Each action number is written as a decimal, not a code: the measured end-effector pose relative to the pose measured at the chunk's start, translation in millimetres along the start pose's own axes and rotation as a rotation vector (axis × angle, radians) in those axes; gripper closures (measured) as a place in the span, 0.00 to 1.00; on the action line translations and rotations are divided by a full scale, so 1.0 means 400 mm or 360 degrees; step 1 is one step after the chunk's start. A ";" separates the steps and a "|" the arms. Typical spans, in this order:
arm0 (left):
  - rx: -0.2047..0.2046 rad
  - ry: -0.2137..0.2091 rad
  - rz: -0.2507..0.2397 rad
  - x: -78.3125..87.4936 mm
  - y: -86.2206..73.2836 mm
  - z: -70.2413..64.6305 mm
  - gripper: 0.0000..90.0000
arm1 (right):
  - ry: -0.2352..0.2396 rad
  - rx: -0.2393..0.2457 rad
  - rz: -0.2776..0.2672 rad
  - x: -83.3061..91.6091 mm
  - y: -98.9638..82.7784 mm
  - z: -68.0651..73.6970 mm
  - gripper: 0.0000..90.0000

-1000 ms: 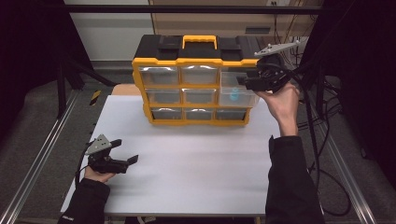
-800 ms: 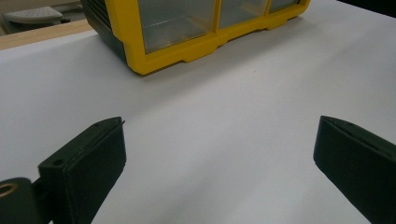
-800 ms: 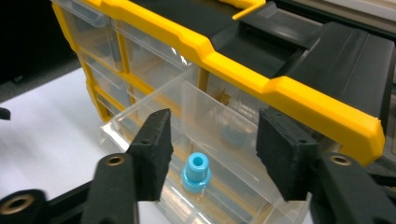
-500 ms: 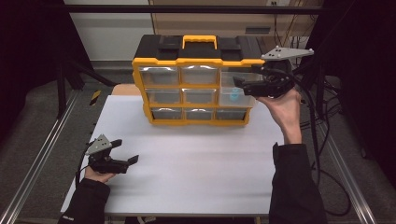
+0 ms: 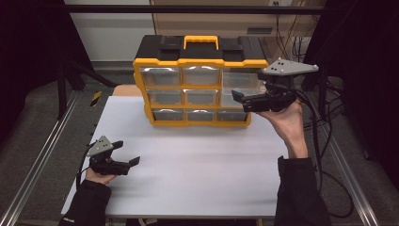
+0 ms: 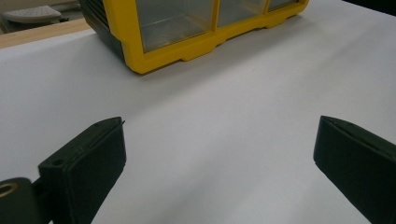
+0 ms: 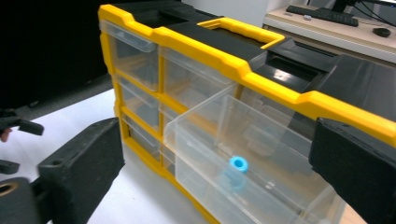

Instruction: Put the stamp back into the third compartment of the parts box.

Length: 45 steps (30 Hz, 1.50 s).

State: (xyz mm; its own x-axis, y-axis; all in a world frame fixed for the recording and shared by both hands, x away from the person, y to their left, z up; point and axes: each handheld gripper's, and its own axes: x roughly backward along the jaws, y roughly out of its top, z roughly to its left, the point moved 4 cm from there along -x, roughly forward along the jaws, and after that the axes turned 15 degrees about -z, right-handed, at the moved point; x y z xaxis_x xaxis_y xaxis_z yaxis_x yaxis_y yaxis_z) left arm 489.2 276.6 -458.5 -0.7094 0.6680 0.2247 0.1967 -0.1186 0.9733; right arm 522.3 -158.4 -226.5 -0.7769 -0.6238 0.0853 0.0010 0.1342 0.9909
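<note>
- The left gripper [image 5: 133, 163] rests on the near left of the white table [image 5: 197, 165], held low in a hand with a dark sleeve; its jaws stand spread with nothing between them.
- From above, that gripper is a small black body with a grey three-cornered plate on top. Its own view shows instead the blunt, matte black jaws from behind and the smooth, bare tabletop between them.
- The left gripper view also catches the near bottom corner of the drawer cabinet [image 6: 187, 32]: a glossy yellow frame around see-through fronts (the black shell shows at its side).
- In the high view the cabinet [image 5: 200, 61] stands at the far middle of the table, boxy, with a black top, a yellow carry handle [image 5: 201, 40] and three rows of three clear plastic drawers.
- The open drawer [image 7: 243, 158], in the right column, is pulled out toward the right gripper; the high view shows it only faintly.
- The right gripper view shows what the high view cannot: a small blue ring-shaped piece [image 7: 238, 164] lying inside that clear drawer.
- The right gripper [image 5: 238, 100] is held up at the far right, just in front of the drawer, pointing left; its jaws have just been opening and now stand wide apart, the drawer between them but unpinched.
</note>
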 end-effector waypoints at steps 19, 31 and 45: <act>-0.0001 -0.0006 0.0001 -0.001 0.000 -0.002 0.02 | 0.0137 0.0010 -0.0104 0.054 -0.065 0.083 0.00; -0.0001 -0.0005 0.0002 -0.002 -0.001 -0.003 0.02 | 0.0204 -0.0037 -0.0101 0.076 -0.168 0.114 0.00; -0.0007 -0.0011 0.0007 -0.005 -0.004 -0.005 0.02 | 0.0209 -0.0108 0.0000 0.059 -0.346 0.114 0.00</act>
State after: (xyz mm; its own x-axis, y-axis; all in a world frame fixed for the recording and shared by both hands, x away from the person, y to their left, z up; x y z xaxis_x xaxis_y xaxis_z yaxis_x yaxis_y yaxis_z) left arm 488.8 274.0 -460.2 -0.7038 0.6725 0.2288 0.1970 -0.1248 0.9724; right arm 475.2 -156.7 -366.4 -0.6876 -0.7200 0.0936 0.0468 0.0846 0.9953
